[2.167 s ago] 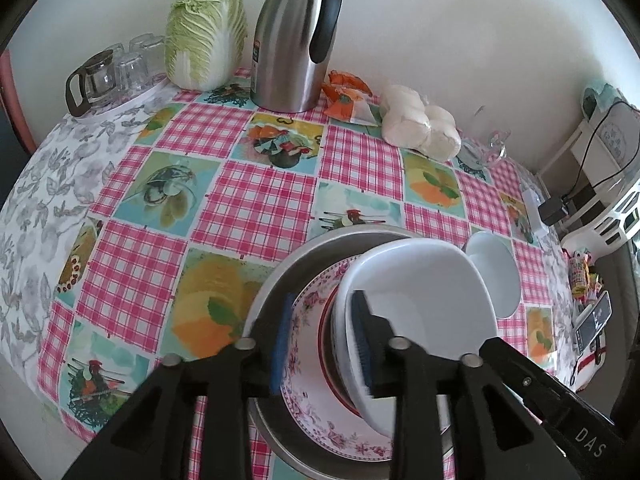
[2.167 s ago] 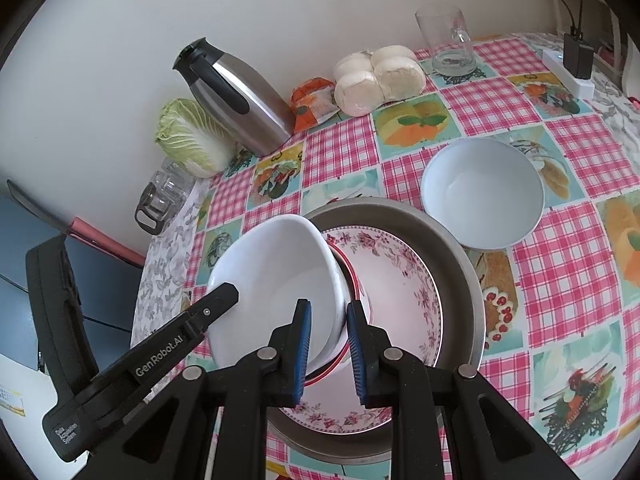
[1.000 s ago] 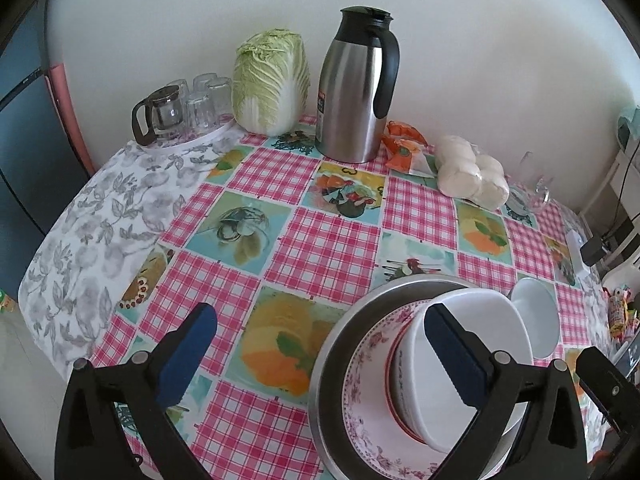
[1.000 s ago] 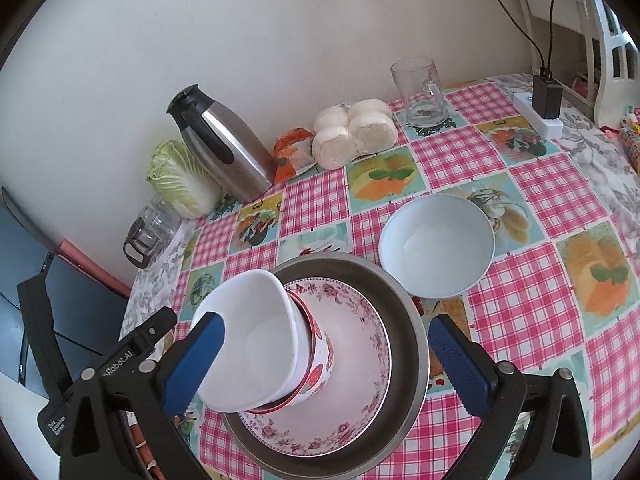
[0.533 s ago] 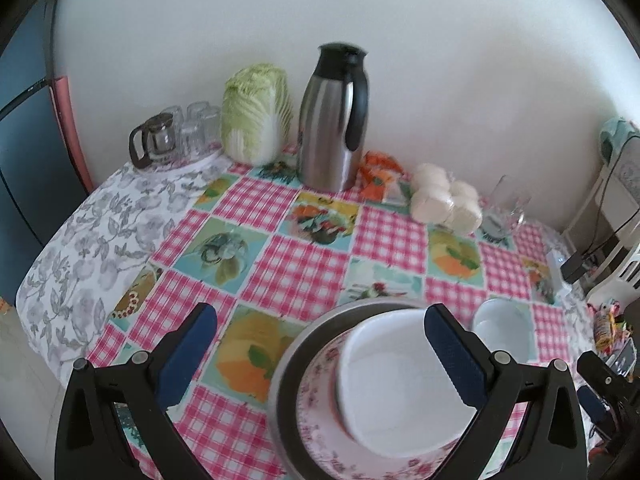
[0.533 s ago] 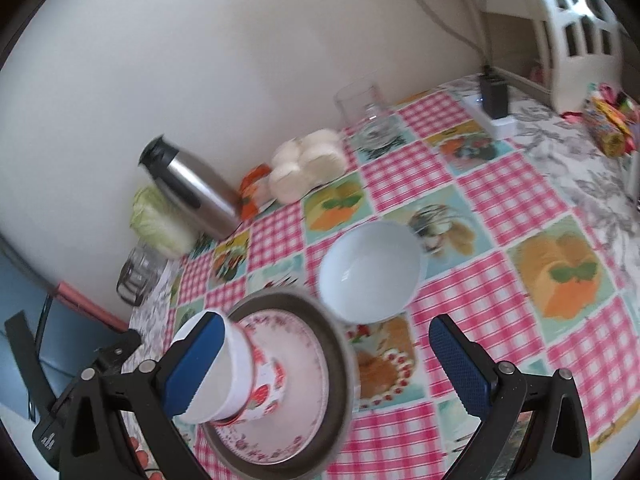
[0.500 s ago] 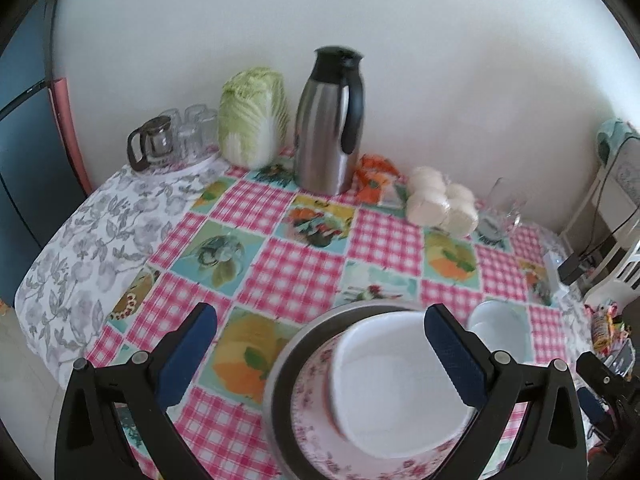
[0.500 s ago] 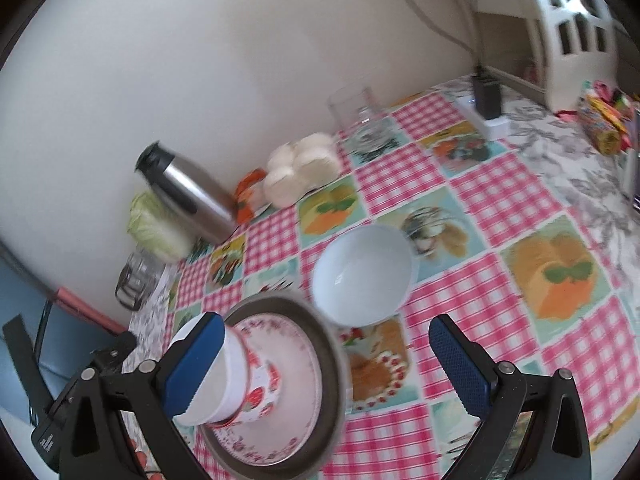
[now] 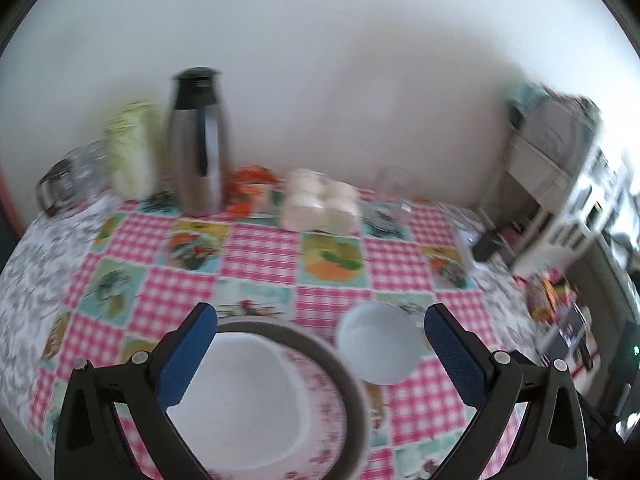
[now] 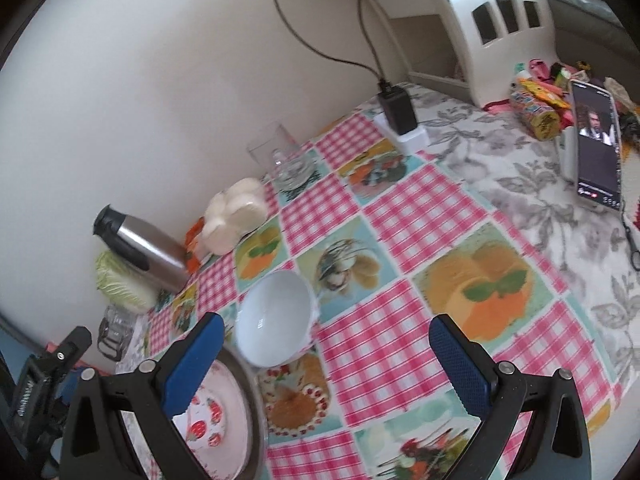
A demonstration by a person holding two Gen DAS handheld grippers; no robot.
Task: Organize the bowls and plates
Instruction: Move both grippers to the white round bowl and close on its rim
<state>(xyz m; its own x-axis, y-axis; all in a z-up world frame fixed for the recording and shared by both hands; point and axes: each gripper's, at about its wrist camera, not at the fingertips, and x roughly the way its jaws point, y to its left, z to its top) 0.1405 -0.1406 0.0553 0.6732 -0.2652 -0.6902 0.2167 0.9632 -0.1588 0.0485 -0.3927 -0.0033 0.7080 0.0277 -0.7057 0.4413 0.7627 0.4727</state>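
1. Gaping wide, the left gripper [image 9: 320, 354] and right gripper [image 10: 320, 364] hold nothing.
2. White bowl [image 10: 274, 320] sits alone just beside the metal tray [image 9: 352, 392].
3. Pinching its thin rim badly could tip it.

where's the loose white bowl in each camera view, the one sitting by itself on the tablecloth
Left wrist: the white bowl sits low, right of centre, just right of the metal tray, between the open fingers.
Right wrist: white bowl left of centre, above the tray's rim.
Shared landmark: the steel thermos by the wall.
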